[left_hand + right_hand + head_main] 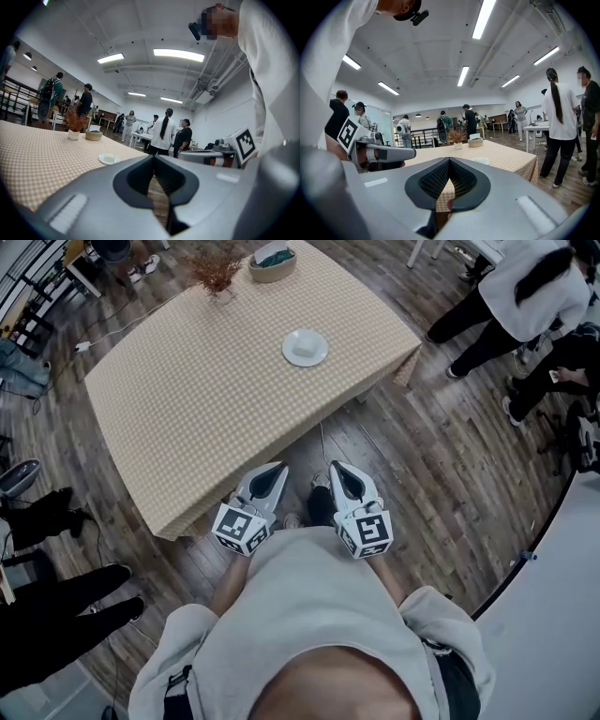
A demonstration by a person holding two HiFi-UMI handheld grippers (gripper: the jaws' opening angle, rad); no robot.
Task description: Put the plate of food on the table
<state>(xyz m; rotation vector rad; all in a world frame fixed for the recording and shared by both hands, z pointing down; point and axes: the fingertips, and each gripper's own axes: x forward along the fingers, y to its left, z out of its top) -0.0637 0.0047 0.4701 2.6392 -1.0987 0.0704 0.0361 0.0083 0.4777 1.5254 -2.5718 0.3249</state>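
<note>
In the head view the left hand-held gripper and the right hand-held gripper sit side by side just in front of the person's chest, both pointing toward 12 o'clock. They are over the wooden floor, just short of the worktop's near edge.

In the left gripper view, the left one's jaws are closed, tips meeting, with nothing between them. Only floorboards show through the gap behind the tips. In the right gripper view, the right one's jaws are likewise pressed together and empty. Neither touches the worktop.

The plate is white, with something pale on it that is too small to make out. It already rests on the checked cloth at roughly 12 o'clock from the two grippers, well apart from them. It lies on the worktop's right half, near the 3 o'clock edge and clear of everything else.

At about 11 o'clock from the plate, close to the far edge, stands a round basket. A dried plant in a small white pot stands just beside it at the basket's 9 o'clock.

Several people stand off the worktop's far right corner, at 2 o'clock in the head view. More legs and shoes show along the 8 o'clock side.
</note>
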